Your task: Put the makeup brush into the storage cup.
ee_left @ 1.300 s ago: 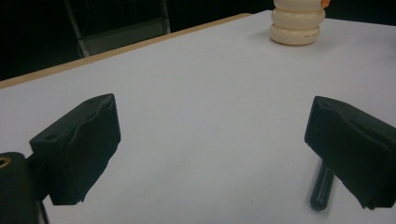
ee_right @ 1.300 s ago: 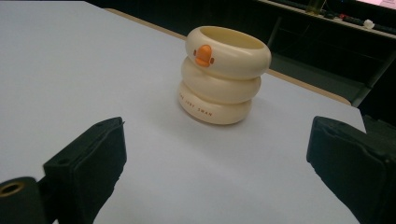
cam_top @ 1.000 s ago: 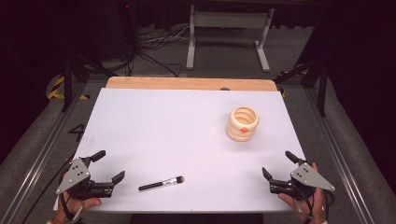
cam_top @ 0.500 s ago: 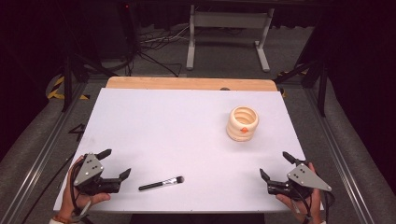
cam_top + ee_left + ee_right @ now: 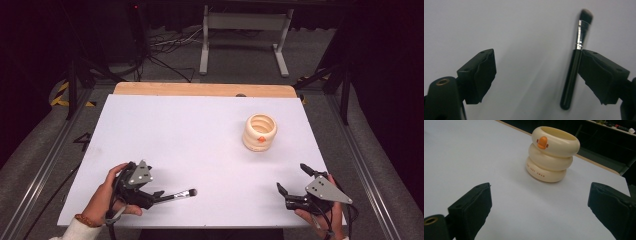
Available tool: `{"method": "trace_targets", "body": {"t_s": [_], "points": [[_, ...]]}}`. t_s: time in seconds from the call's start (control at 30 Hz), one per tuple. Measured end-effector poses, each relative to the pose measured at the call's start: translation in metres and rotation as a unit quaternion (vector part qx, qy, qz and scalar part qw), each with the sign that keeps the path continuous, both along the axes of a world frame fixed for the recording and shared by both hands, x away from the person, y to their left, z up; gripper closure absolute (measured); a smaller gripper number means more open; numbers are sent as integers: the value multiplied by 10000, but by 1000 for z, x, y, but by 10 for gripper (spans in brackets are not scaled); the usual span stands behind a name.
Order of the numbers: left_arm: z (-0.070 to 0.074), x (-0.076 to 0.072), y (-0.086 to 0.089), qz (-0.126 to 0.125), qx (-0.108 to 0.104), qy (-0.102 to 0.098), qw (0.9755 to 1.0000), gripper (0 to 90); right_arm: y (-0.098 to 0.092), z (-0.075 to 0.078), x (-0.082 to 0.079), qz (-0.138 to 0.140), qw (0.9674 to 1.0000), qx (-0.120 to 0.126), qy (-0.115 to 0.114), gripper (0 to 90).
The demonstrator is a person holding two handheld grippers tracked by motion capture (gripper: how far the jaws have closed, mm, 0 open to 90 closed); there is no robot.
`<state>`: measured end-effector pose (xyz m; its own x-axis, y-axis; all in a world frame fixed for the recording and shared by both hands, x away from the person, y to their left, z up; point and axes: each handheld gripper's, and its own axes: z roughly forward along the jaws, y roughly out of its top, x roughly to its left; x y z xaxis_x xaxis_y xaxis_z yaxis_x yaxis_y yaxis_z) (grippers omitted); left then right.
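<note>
We work at a white desk (image 5: pixel 200 135) in a dark room, with cables and a metal stand on the floor beyond it. The left claw (image 5: pixel 156 196) has its jaws wide around the handle of a black makeup brush (image 5: pixel 176 195), which lies flat near the desk's front edge; in the left gripper view the handle rests against 1 jaw while the other stands well clear. We judge the step to be picking up the brush, so next we need to close squarely on the handle. The right claw (image 5: pixel 292 181) also gapes wide, empty, aimed at the cream ringed cup (image 5: pixel 259 132) standing upright farther back. The cup's inside is hidden, and its small lettering is hard to read.
</note>
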<state>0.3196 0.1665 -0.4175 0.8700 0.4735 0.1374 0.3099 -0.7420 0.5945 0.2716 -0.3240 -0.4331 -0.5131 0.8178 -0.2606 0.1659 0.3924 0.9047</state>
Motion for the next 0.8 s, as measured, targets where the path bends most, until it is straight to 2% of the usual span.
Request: {"method": "trace_targets", "body": {"t_s": [0.07,0.13,0.2,0.23,0.27,0.3,0.33,0.4,0.5,0.57,0.63,0.67,0.7,0.73,0.77,0.8], "points": [[1,3,-11,-125,251,145,9995,162,0,0,0,-9,10000,-14,22,61],[1,6,-20,-258,473,248,9982,207,0,0,0,-23,10000,-32,32,61],[0,10,-31,-492,725,481,9950,236,0,-1,1,-25,10000,-40,39,61],[-1,11,-33,-541,780,553,9939,253,-1,-1,1,-17,10000,-39,43,61],[-2,13,-38,-644,943,679,9911,267,-1,-1,1,-16,10000,-37,48,62],[-2,13,-38,-644,943,679,9911,288,-1,-1,1,-33,10000,-64,53,62],[-3,13,-41,-705,1050,726,9893,288,-1,-1,1,-33,10000,-64,53,62],[-7,16,-49,-811,1335,882,9838,326,0,-2,1,-34,9999,-75,66,63],[-11,20,-56,-1012,1619,1013,9764,424,0,-2,2,-33,9999,-106,95,65],[-10,23,-60,-1118,1722,1127,9722,473,1,-3,2,-25,9999,-127,101,66],[-9,23,-63,-1152,1855,1148,9691,523,1,-3,2,-21,9998,-143,119,67],[-9,23,-63,-1152,1855,1148,9691,541,1,-3,2,-21,9998,-143,119,67],[-8,24,-67,-1154,1993,1258,9650,541,1,-3,2,-20,9998,-152,122,68],[-8,25,-69,-1256,2034,1354,9615,602,2,-4,3,-15,9998,-161,139,68],[-7,25,-72,-1278,2164,1371,9581,643,2,-4,3,-25,9998,-166,146,68],[-7,25,-75,-1283,2224,1404,9562,656,2,-5,3,-21,9997,-179,157,68]]}}
